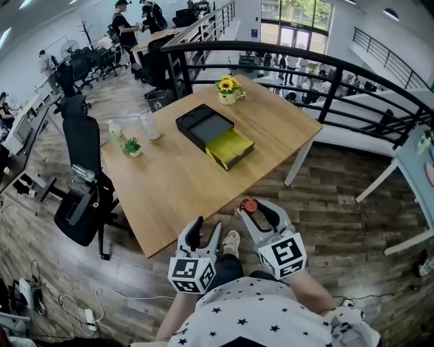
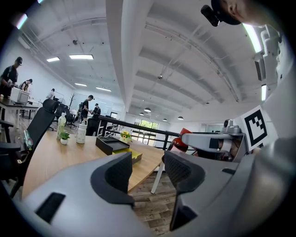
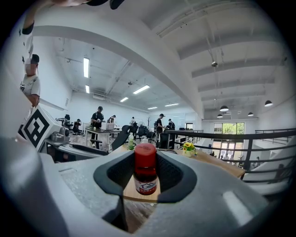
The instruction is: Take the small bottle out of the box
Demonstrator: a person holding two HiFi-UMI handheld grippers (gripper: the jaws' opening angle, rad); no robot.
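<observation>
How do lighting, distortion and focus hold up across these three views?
Head view: evenly lit, table sharp, fisheye bends the railing. Left gripper view: ceiling light blown out, corners vignetted black. Right gripper view: small bottle crisp up close, far desks softer.

Open-plan mezzanine office. A dark wood-plank floor (image 1: 339,203) lies under a light wooden table (image 1: 176,176). A black metal railing (image 1: 331,95) curves behind it. Black office chairs (image 1: 81,146) stand left. Strip lights (image 2: 81,57) glow on a white ceiling, and bright windows (image 1: 298,17) show beyond.
</observation>
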